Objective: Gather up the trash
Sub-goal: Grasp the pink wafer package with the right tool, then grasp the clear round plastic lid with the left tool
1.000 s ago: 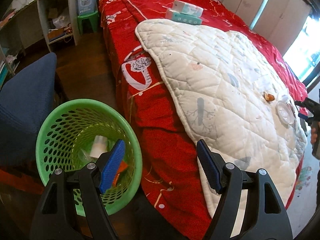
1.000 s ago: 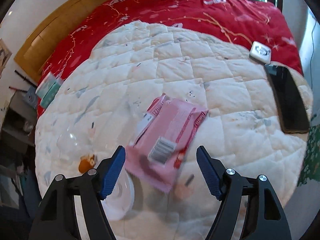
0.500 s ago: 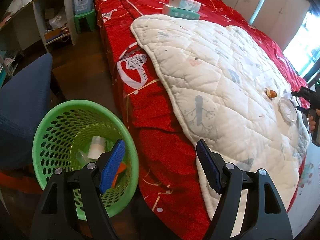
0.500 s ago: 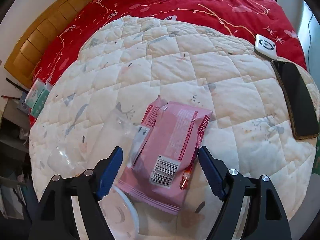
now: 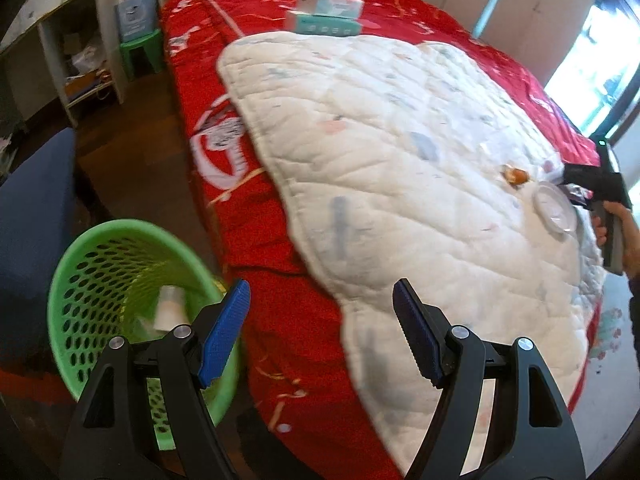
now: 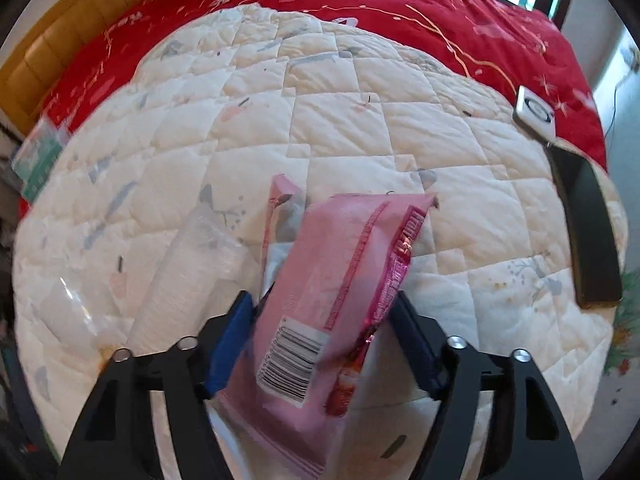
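Note:
A pink snack wrapper (image 6: 332, 272) with a barcode lies on the white quilt (image 6: 360, 120), and my right gripper (image 6: 320, 332) is closing on it. Both blue pads touch its sides and the wrapper buckles up between them. Beside it on the left lies crumpled clear plastic (image 6: 192, 264). In the left wrist view my left gripper (image 5: 322, 320) hangs open and holds nothing, above the red bed edge next to the green mesh basket (image 5: 80, 264). A white cup (image 5: 168, 308) lies inside the basket. A clear lid (image 5: 554, 210) and an orange scrap (image 5: 516, 176) rest near the quilt's far side.
A black phone (image 6: 588, 232) and a white square device (image 6: 534, 112) lie at the quilt's right edge. Tissue packs (image 5: 324, 16) sit near the headboard. A blue chair (image 5: 32, 208) stands left of the basket, with a green stool (image 5: 142, 48) and shelves behind it.
My right gripper came down over the pink wrapper and its jaws narrowed onto it, bending it upward. The left gripper drifted sideways along the bed edge, still open.

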`<action>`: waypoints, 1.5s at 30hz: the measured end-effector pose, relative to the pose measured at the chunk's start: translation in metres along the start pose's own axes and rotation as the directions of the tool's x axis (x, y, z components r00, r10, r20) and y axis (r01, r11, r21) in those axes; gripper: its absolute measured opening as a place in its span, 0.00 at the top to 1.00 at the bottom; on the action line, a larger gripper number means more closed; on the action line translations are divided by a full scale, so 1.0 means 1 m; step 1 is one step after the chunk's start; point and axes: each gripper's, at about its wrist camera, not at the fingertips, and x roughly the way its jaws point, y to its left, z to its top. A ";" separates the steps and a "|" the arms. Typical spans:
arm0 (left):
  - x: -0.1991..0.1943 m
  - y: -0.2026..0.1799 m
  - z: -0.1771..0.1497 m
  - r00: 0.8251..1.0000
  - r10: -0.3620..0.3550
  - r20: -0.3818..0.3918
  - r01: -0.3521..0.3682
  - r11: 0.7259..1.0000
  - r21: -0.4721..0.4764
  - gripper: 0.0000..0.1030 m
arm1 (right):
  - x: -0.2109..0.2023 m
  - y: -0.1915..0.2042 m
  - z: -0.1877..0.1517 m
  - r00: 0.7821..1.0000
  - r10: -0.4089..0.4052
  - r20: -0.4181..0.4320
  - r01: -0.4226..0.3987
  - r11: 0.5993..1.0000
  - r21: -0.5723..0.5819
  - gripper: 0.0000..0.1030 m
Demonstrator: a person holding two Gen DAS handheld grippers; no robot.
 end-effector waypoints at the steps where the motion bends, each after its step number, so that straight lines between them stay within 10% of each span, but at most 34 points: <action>1: 0.000 -0.004 0.001 1.000 -0.007 0.001 0.007 1.000 0.007 0.29 | -0.002 0.000 -0.002 1.000 -0.006 0.004 0.006 1.000 -0.016 0.41; 12: 0.004 -0.089 0.021 0.989 -0.144 0.012 0.141 0.979 0.151 0.29 | -0.039 -0.027 -0.031 0.994 0.087 0.064 -0.085 0.996 -0.035 0.55; 21: 0.038 -0.190 0.033 0.949 -0.305 -0.079 0.314 0.905 0.286 0.29 | -0.072 -0.062 -0.066 0.979 0.171 0.112 -0.168 0.985 -0.031 0.55; 32: 0.093 -0.274 0.050 0.918 -0.352 -0.183 0.396 0.836 0.379 0.12 | -0.102 -0.086 -0.099 0.957 0.240 0.161 -0.234 0.971 -0.054 0.57; 40: 0.127 -0.298 0.061 0.920 -0.329 -0.214 0.390 0.835 0.388 0.09 | -0.099 -0.089 -0.109 0.959 0.234 0.162 -0.226 0.972 -0.067 0.58; 45: 0.135 -0.306 0.064 0.915 -0.337 -0.223 0.400 0.826 0.396 0.09 | -0.094 -0.096 -0.115 0.967 0.184 0.178 -0.174 0.982 -0.069 0.36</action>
